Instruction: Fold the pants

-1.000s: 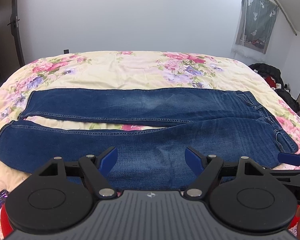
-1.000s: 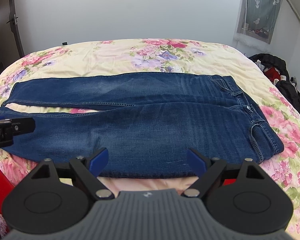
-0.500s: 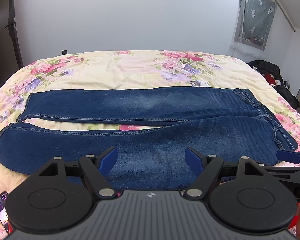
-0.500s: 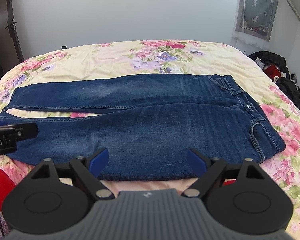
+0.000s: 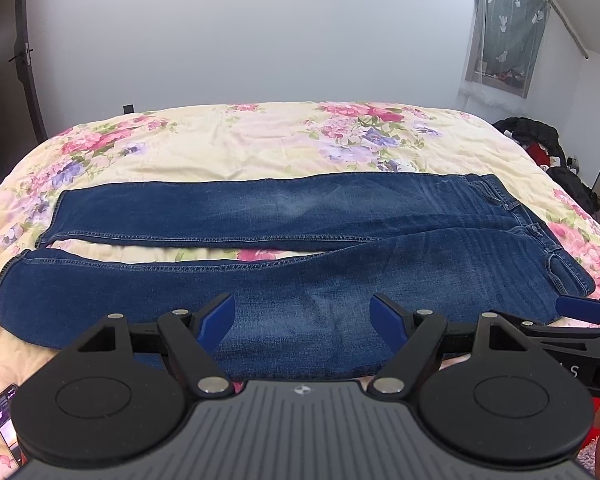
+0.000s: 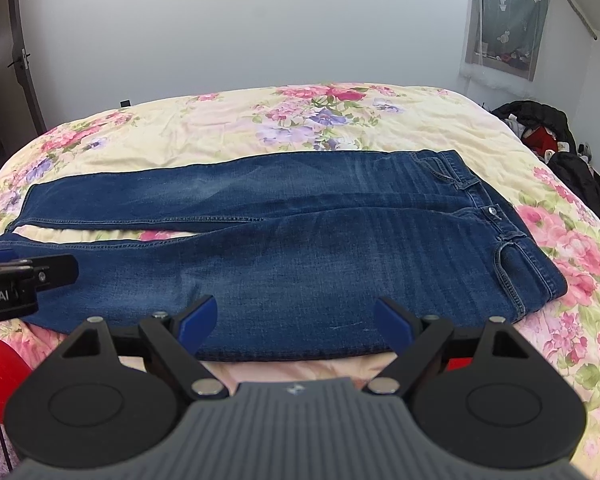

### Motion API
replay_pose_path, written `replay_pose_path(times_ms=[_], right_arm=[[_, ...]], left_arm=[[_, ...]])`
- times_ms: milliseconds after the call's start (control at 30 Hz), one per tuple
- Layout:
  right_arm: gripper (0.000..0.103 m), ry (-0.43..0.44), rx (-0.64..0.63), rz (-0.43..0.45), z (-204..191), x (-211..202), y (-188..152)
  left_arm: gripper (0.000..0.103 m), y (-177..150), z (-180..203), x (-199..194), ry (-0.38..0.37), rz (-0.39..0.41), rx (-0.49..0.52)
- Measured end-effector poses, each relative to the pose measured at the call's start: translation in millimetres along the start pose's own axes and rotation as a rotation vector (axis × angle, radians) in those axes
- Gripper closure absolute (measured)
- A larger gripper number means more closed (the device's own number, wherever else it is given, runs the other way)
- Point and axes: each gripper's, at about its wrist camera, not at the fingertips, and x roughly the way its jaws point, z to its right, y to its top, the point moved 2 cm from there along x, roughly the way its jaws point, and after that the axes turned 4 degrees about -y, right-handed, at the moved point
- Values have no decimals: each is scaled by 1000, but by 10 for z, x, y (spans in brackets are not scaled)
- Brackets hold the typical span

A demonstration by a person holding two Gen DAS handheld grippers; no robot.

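The left gripper (image 5: 302, 314), its side reading "oot.AI" in the right view, and the right gripper (image 6: 296, 318) are hovering level with fingers spread wide above the near edge of the jeans (image 6: 300, 248), which are lying flat across the floral bed (image 6: 220, 120), waistband rightward.

Both wrist cams sit low at the bed's (image 5: 228, 136) near edge, facing across; they share the jeans (image 6: 300, 248), probably fisheye-stretched.
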Motion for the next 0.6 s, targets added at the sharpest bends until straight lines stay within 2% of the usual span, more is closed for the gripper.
replay_pose_path(times_ms=[600], right_arm=[[21,0,-4,23,16,-123,-38]], left_arm=[[13,-20,4,-103,0,12,-3]])
